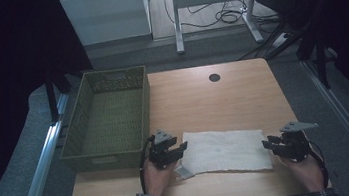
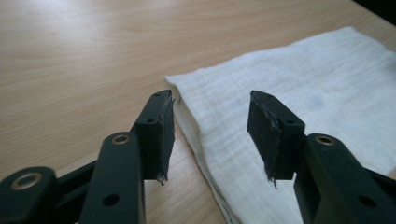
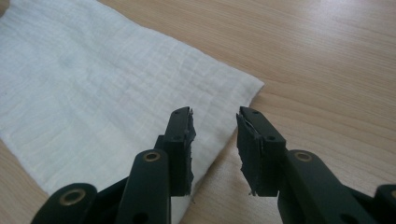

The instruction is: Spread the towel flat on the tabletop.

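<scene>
A white folded cloth (image 1: 225, 150) lies flat on the wooden table (image 1: 203, 99) near its front edge. My left gripper (image 1: 181, 149) hovers at the cloth's left end, open, its jaws straddling the cloth's folded edge (image 2: 196, 126) with nothing pinched. Over the cloth's right end my right gripper (image 1: 267, 144) is open too, its jaws set either side of the cloth's right edge (image 3: 229, 135). In the left gripper view the gripper (image 2: 211, 122) has a wide gap; in the right gripper view the gripper (image 3: 215, 128) has a narrower one.
A green woven basket (image 1: 109, 117) stands empty at the table's left, just beyond my left hand. A dark round hole (image 1: 214, 77) marks the table's far side. Metal rails (image 1: 40, 170) run along both sides of the table.
</scene>
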The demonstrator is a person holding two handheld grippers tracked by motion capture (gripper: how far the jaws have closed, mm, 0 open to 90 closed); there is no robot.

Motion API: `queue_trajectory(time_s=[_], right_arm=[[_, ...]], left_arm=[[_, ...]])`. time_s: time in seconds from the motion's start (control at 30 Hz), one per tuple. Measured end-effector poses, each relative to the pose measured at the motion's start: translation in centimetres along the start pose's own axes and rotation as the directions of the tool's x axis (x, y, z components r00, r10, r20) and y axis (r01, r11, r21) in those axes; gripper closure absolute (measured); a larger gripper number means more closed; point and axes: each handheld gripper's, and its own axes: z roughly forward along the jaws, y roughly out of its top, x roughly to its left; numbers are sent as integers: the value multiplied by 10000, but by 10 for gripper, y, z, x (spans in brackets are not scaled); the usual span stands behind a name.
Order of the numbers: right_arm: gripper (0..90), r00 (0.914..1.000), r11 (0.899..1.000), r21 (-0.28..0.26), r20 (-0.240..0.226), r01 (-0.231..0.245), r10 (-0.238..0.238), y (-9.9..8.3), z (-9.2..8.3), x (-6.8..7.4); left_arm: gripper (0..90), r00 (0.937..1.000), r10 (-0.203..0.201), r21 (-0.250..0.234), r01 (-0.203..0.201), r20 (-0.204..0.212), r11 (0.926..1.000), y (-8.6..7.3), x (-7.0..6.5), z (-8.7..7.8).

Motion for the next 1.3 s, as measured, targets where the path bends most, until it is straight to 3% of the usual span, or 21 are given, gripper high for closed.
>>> queue_trajectory(time_s=[0.27, 0.5, 0.67, 0.83, 0.93, 1.07, 1.13, 1.2, 1.3], right_arm=[[660, 9995, 9992, 316, -191, -233, 239, -4, 16, 0], [858, 9988, 9991, 373, -438, -222, 238, -6, 17, 2], [875, 9980, 9991, 329, -572, -257, 275, -5, 13, 4], [876, 9974, 9998, -98, -696, -193, 186, 5, -3, 8], [875, 9979, 9993, -347, -640, -111, 89, 17, -9, 7], [875, 9989, 9997, -192, -453, -151, 142, 28, 2, -2], [874, 9986, 9996, 46, -451, -270, 272, 27, 12, -6], [869, 9977, 9984, 353, -493, -443, 460, 20, 22, -8], [826, 9971, 9980, 296, -493, -562, 576, 12, 21, -9]], left_arm=[[622, 9997, -125, 388, 133, -198, 9992, -6, 5, 19], [861, 9999, 124, 583, -119, -86, 9982, -6, 2, 22], [895, 10000, 8, 421, -11, 80, 9991, -5, -1, 18], [896, 9995, -52, -164, 57, 326, 9998, 10, -3, 2], [896, 9998, -3, -329, 9, 187, 9995, 23, -1, -1], [892, 9994, -60, -21, 59, -328, 10000, 31, 8, 15], [878, 9988, -343, 259, 352, -344, 9990, 28, 15, 27], [738, 9977, -294, 463, 323, -615, 9984, 24, 18, 33], [625, 9977, -451, 307, 467, -502, 9984, 20, 18, 28]])
